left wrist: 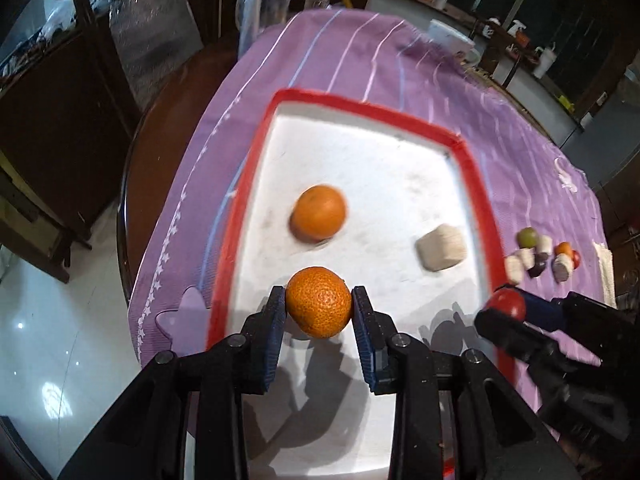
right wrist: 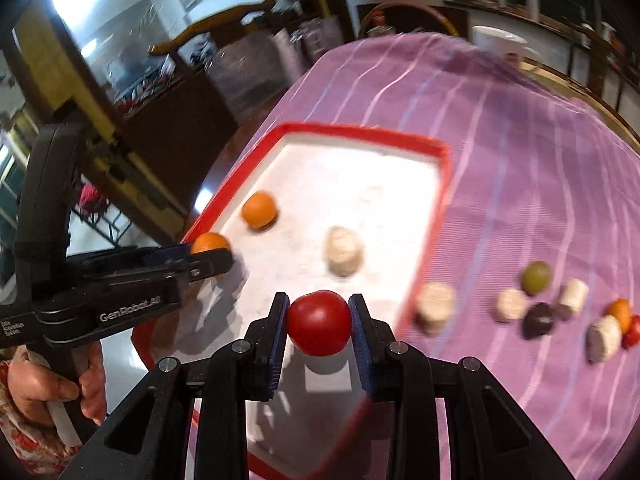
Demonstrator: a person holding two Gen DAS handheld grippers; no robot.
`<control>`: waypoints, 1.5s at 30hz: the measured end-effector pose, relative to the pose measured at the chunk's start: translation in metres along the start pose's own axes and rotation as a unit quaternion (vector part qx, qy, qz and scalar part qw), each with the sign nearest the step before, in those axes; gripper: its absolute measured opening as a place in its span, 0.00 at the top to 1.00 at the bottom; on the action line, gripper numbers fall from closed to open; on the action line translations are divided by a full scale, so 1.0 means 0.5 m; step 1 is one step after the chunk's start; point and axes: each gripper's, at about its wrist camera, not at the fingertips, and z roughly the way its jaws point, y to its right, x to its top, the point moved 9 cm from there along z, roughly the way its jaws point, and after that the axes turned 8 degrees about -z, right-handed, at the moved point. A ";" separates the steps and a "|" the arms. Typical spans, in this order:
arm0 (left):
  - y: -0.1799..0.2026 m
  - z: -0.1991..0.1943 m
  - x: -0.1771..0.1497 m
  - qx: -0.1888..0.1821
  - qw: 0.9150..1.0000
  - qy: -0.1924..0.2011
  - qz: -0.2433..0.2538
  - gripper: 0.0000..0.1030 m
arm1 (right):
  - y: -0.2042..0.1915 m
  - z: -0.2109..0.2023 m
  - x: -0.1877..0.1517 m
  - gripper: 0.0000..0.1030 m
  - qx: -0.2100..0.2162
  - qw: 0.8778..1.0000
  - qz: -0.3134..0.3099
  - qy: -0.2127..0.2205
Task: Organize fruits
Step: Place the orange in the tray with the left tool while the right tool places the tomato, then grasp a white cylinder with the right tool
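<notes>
My left gripper (left wrist: 319,307) is shut on an orange mandarin (left wrist: 319,302) above the near part of a white tray with a red rim (left wrist: 476,184). A second mandarin (left wrist: 319,212) and a beige chunk (left wrist: 441,249) lie in the tray. My right gripper (right wrist: 319,322) is shut on a red tomato (right wrist: 319,323) over the tray's near right side (right wrist: 444,168). In the left wrist view the right gripper (left wrist: 505,307) shows at the tray's right rim. In the right wrist view the left gripper (right wrist: 212,254) holds its mandarin (right wrist: 209,242) at the tray's left.
On the purple striped cloth (right wrist: 540,184) right of the tray lie a green fruit (right wrist: 535,277), a dark fruit (right wrist: 538,320), several beige chunks (right wrist: 435,306) and small orange and red fruits (right wrist: 622,312). A white bowl (right wrist: 498,40) stands at the far edge. Chairs stand left.
</notes>
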 end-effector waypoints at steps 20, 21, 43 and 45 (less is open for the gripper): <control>0.005 -0.060 0.044 -0.038 0.999 0.029 -0.020 0.46 | -0.003 0.035 0.015 0.61 -0.016 1.000 0.018 -0.005; 0.005 -0.066 0.047 -0.037 0.999 0.032 -0.023 0.45 | -0.001 0.028 0.017 0.61 -0.017 1.000 0.020 -0.001; 0.176 -0.102 -0.005 -0.085 0.996 0.031 -0.012 0.42 | 0.300 -0.229 -0.214 0.60 -0.118 0.970 0.211 0.029; 0.195 -0.111 -0.014 -0.084 0.996 0.034 -0.012 0.42 | 0.305 -0.233 -0.218 0.60 -0.110 0.973 0.203 0.029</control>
